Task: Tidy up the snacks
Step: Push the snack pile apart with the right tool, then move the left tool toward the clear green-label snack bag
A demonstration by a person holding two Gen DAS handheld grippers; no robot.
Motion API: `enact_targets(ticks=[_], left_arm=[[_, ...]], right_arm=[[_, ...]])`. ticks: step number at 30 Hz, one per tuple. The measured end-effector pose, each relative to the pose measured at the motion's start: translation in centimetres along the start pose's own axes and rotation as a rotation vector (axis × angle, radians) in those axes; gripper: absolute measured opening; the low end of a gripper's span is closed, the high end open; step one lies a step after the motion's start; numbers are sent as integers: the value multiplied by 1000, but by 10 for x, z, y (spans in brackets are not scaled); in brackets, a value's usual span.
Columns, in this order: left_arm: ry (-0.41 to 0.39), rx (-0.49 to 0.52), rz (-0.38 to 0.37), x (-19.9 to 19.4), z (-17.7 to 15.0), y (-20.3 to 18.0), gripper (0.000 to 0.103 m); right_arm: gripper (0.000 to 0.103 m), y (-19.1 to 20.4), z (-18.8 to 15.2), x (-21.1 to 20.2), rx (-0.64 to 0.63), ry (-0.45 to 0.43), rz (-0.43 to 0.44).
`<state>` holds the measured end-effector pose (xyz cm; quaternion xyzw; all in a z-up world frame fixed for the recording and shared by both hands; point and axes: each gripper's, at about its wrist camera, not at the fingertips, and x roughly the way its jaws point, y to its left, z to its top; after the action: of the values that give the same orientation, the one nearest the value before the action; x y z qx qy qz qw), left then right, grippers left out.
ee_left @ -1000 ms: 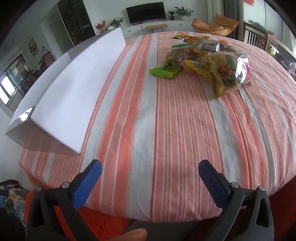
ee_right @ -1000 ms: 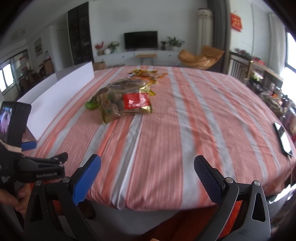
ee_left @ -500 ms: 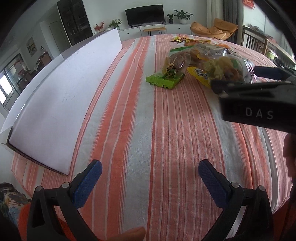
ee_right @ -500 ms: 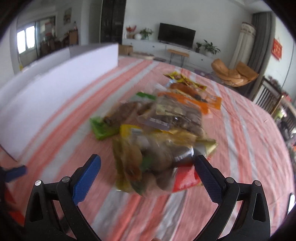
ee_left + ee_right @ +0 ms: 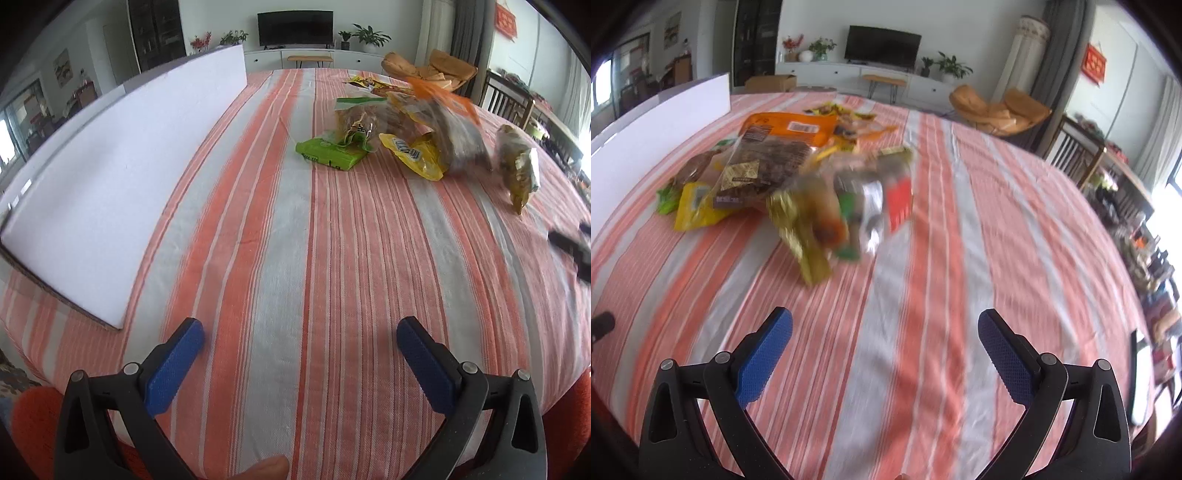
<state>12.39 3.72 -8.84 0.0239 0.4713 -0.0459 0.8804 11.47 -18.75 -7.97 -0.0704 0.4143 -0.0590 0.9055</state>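
A pile of snack bags lies on the striped tablecloth (image 5: 295,240). In the left wrist view I see a green packet (image 5: 328,153), a yellow packet (image 5: 415,155), an orange-topped clear bag (image 5: 443,118) and a gold bag (image 5: 519,171) lying apart on the right. In the right wrist view the orange-topped bag (image 5: 775,147) and the blurred gold and red bag (image 5: 842,210) lie ahead. My left gripper (image 5: 299,365) is open and empty near the front edge. My right gripper (image 5: 884,354) is open and empty, short of the gold bag.
A long white box (image 5: 110,155) runs along the table's left side; it also shows in the right wrist view (image 5: 657,122). A phone (image 5: 1137,373) lies at the table's right edge. Chairs and a TV cabinet stand beyond the table.
The right gripper has pulled back to the right, out of the left view's centre. The gold bag now lies apart from the pile. The left gripper has moved forward over the table.
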Motion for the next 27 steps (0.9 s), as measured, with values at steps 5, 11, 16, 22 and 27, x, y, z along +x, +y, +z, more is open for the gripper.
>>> enact_targets(ticks=[5,11,16,22,27], left_arm=[[-4,6,-2,-1,-1,3,103],[-30,-1,3,-4,-7,3,103],[-61,-16,17,-11,-18,3,103],[-53,-2,6,-11,-18,4,103],[-52,1,3,-11,-17,4,103]], right_arm=[[101,1,-24,6,64,43,40],[102,-10,-12,24,129,54,86],[103,-27,5,44,155,66,91],[103,-33,7,49,145,70,103],[103,-33,7,48,145,71,104]])
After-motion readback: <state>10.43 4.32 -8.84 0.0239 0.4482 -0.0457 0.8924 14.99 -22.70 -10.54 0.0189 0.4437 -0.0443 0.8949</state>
